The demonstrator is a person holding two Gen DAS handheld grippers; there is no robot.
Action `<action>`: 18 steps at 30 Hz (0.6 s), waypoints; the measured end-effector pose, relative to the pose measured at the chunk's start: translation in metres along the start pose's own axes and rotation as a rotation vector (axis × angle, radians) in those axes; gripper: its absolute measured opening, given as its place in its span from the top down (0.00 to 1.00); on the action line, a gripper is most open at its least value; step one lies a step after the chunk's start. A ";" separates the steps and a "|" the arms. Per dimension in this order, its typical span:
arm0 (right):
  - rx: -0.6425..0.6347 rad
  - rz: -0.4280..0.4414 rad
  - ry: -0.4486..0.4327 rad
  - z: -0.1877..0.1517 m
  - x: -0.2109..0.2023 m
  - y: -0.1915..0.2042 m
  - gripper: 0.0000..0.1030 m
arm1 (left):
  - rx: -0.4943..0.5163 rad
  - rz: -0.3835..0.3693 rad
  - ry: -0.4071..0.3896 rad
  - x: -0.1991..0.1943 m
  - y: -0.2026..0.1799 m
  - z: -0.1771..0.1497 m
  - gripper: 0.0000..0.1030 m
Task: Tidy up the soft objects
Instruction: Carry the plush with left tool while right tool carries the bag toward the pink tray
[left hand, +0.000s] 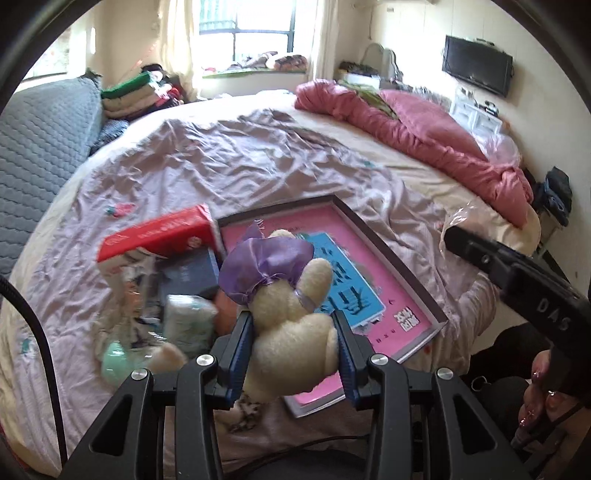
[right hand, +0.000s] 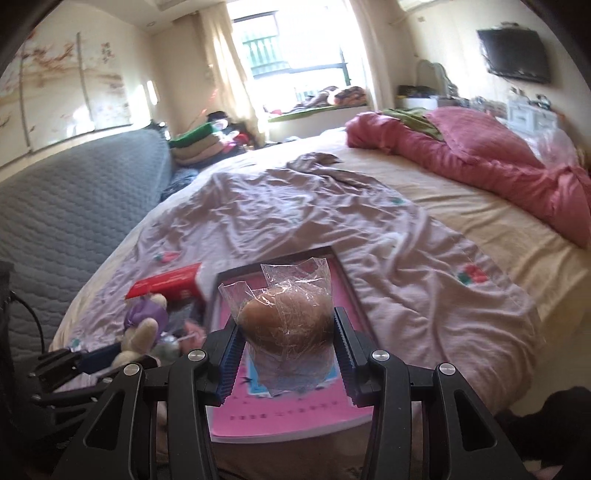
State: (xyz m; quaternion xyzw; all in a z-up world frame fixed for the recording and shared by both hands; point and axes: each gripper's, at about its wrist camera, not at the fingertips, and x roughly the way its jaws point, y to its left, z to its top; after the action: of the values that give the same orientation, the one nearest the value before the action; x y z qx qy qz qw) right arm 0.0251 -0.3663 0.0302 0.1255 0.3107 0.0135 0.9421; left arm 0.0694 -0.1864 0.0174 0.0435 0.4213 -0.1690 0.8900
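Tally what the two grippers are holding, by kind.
Plush toys: 1, the cream plush with purple bonnet in the left gripper.
Plastic-wrapped round brown items: 1, the wrapped bun-like item in the right gripper.
Total: 2

Daylight pours in through the window (left hand: pixel 255 33) far beyond the fingertips, and the panes are blown out to white in both views; the curtains (right hand: pixel 225 66) beside them glow. The bed sheet (left hand: pixel 229 155) ahead of the fingers is evenly and softly lit, its creases throwing only shallow shadows. The near parts of the fingers and the floor below them sit in deep shade. Both pictures bulge strongly, straight edges curve, and black corners ring the round field. The pile of boxes (left hand: pixel 173 258) left of the left fingers is smeared with motion blur, while the right view is soft throughout. The plastic wrap (right hand: pixel 291 295) between the right fingers shows small glints.
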 end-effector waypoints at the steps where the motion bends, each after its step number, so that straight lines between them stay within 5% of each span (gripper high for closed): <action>1: 0.007 -0.006 0.004 -0.001 0.002 -0.007 0.54 | 0.002 -0.001 0.012 0.005 -0.004 0.000 0.59; 18: -0.043 -0.088 0.223 -0.041 0.087 -0.028 0.54 | 0.066 0.037 0.164 0.080 -0.029 -0.019 0.59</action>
State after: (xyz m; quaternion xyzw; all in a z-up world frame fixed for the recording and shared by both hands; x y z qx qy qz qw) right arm 0.0693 -0.3751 -0.0593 0.0891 0.4186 -0.0074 0.9038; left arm 0.0933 -0.2307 -0.0541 0.0942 0.4862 -0.1621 0.8535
